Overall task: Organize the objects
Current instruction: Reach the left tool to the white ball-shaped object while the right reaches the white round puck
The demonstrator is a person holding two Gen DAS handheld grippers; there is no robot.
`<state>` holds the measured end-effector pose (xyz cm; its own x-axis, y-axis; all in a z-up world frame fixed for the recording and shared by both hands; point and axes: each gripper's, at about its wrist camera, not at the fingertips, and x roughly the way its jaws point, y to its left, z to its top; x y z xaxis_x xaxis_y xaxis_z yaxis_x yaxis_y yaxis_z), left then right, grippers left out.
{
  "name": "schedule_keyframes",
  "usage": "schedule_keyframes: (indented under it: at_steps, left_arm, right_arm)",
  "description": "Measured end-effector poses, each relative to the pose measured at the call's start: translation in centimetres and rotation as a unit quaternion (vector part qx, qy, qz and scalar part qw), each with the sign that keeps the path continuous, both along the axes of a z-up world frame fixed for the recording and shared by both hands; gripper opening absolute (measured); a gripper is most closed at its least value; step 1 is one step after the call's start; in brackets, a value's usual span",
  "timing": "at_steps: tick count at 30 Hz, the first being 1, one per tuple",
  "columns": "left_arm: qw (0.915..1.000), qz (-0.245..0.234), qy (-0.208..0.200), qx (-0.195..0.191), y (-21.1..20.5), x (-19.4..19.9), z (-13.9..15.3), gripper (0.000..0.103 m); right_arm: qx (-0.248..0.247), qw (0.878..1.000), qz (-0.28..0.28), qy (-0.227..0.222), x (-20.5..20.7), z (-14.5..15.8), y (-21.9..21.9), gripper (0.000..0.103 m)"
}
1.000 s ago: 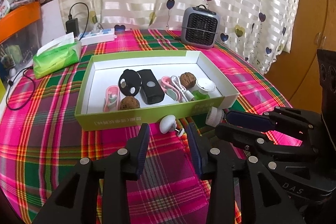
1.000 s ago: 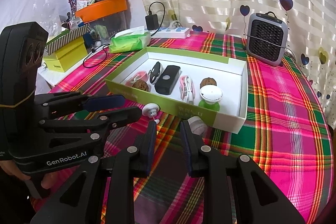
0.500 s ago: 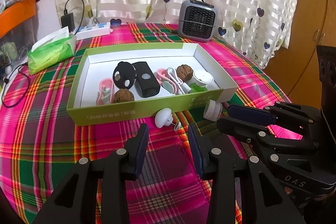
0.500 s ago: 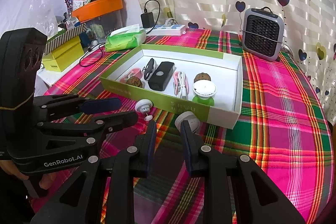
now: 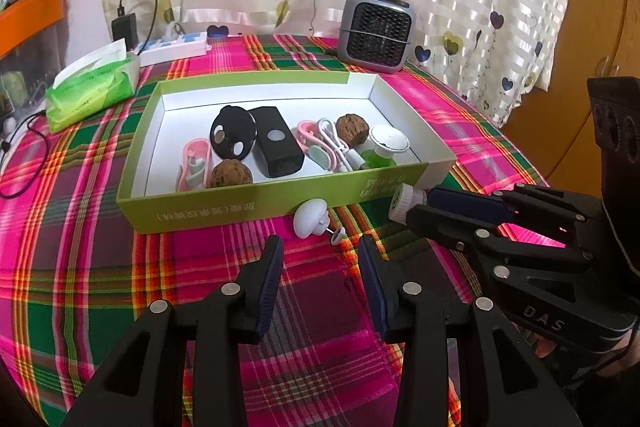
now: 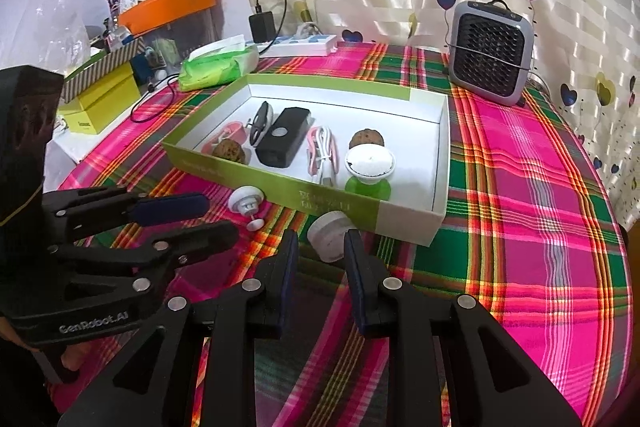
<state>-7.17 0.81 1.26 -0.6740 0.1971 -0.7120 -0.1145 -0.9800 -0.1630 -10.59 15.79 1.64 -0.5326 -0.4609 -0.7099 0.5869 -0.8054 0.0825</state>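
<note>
A green box with a white inside lies on the plaid tablecloth. It holds black cases, pink items, two walnuts, a white cable and a white-topped green item. Two white pieces lie on the cloth before its front wall: a mushroom-shaped knob and a round cap. My left gripper is open and empty, just short of the knob. My right gripper is open, with the cap at its fingertips.
A grey mini heater stands behind the box. A green tissue pack, a white power strip and black cables lie at the back left. Yellow boxes and an orange tray stand beyond the table's left edge.
Both grippers have pulled back slightly from the box and stayed open. The knob and cap have not moved on the cloth.
</note>
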Motion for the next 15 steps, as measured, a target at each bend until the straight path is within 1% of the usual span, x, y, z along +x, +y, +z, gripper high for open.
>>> schedule_keyframes:
  at_steps: [4, 8, 11, 15]
  left_arm:
    - [1.0, 0.0, 0.0, 0.002, 0.0, 0.0, 0.0, 0.037]
    - [1.0, 0.0, 0.0, 0.003, -0.1, 0.0, 0.0, 0.037]
    - [1.0, 0.0, 0.001, 0.005, 0.0, 0.1, 0.0, 0.037]
    - [1.0, 0.0, 0.0, 0.004, 0.0, 0.1, 0.0, 0.037]
  right_arm:
    - [0.008, 1.0, -0.018, 0.002, -0.3, 0.0, -0.5, 0.025]
    - [0.019, 0.999, -0.026, 0.01, -0.2, 0.0, -1.1, 0.025]
    - [0.029, 0.999, -0.03, 0.006, -0.5, -0.3, -1.1, 0.025]
    - [0.028, 0.999, -0.037, 0.004, -0.7, -0.3, -0.8, 0.025]
